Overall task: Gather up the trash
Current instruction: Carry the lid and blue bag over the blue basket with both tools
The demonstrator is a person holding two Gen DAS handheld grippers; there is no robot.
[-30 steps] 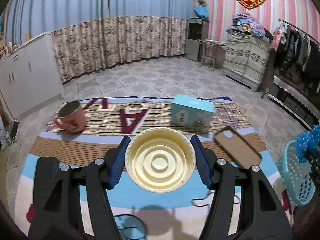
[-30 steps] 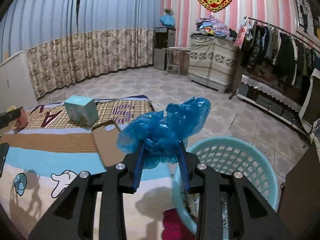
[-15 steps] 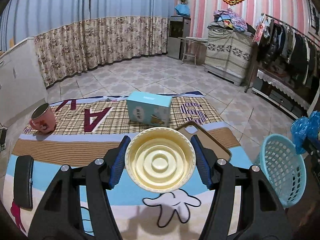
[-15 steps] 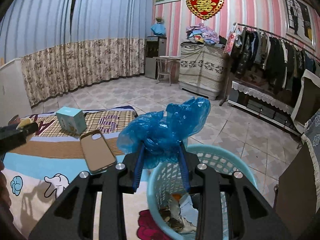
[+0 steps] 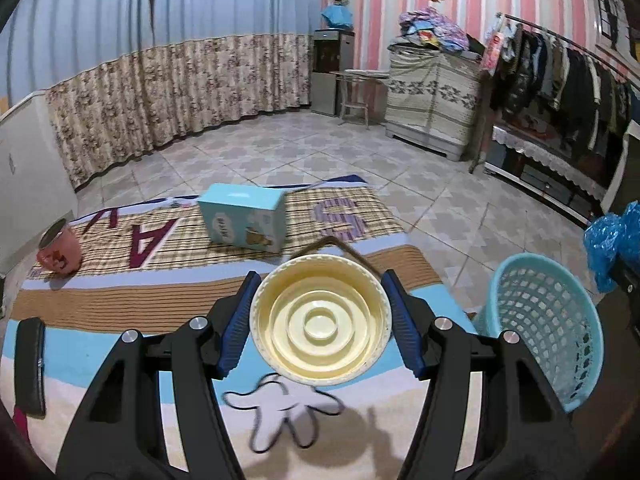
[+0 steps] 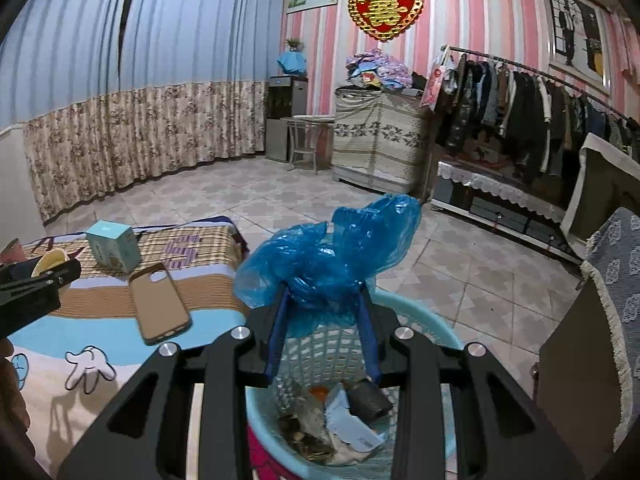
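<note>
My left gripper (image 5: 320, 316) is shut on a round cream plastic lid (image 5: 320, 322), held face-on above the cartoon-print mat (image 5: 120, 344). To its right stands the light blue trash basket (image 5: 548, 328). In the right wrist view my right gripper (image 6: 324, 300) is shut on a crumpled blue plastic bag (image 6: 332, 256), which hangs directly over the basket (image 6: 428, 320). Paper scraps and other trash (image 6: 344, 420) lie at the basket's bottom. The blue bag (image 5: 612, 240) also shows at the right edge of the left wrist view, and the left gripper's arm (image 6: 36, 284) at the left edge of the right one.
On the mat lie a light blue box (image 5: 244, 220), a pink mug (image 5: 60, 252), a brown phone case (image 6: 158, 300) and a black object (image 5: 30, 364) at the left edge. A clothes rack (image 6: 520, 120), a cloth-covered cabinet (image 6: 380, 136) and a chair (image 6: 616, 248) stand to the right.
Both grippers have swung to the right. The basket has come into fuller view beside the left gripper and now sits straight under the right gripper's bag. Both grips are unchanged.
</note>
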